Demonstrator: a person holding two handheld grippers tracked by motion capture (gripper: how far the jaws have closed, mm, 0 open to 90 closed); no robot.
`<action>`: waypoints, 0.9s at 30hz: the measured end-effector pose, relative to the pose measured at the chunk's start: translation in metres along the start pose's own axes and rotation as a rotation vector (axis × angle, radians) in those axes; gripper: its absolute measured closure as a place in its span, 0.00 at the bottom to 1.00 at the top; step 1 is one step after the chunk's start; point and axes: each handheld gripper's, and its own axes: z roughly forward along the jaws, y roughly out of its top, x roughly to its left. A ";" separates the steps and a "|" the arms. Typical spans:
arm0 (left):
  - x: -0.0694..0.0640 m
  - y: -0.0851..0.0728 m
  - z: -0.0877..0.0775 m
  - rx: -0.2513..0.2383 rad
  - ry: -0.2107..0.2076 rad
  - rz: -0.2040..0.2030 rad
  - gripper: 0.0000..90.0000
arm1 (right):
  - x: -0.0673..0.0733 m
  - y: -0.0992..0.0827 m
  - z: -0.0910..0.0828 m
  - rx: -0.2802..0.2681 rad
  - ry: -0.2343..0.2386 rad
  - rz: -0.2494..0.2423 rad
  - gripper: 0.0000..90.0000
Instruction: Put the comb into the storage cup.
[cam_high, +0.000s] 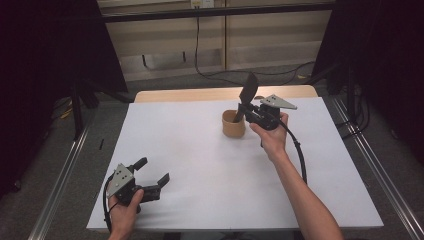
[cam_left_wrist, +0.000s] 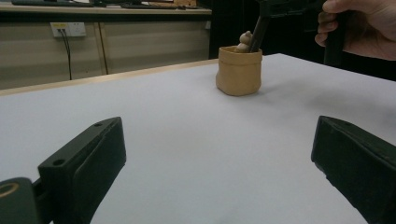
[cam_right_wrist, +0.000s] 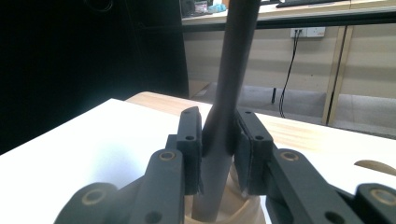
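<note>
Near, at the left, the left gripper (cam_high: 151, 176) rests low over the white table (cam_high: 200, 165) with its jaws wide open and nothing between them. Farther off, right of the middle, the right gripper (cam_right_wrist: 218, 140) squeezes a dark spatula (cam_high: 246, 95) that stands in the tan cup (cam_high: 233, 125). I think it should move straight up and down, slowly, so the cup does not tip. A small pale thing (cam_left_wrist: 243, 41) also sits in the cup.
</note>
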 end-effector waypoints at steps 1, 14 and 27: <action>0.000 0.000 0.000 0.004 0.001 0.002 0.04 | 0.000 -0.001 0.000 0.003 0.000 0.000 0.82; -0.001 -0.001 0.002 0.020 -0.001 0.002 0.04 | -0.002 -0.013 0.005 0.014 -0.003 0.004 0.82; -0.001 -0.001 0.001 0.014 -0.001 0.006 0.04 | -0.004 -0.021 0.011 0.023 -0.024 0.008 0.82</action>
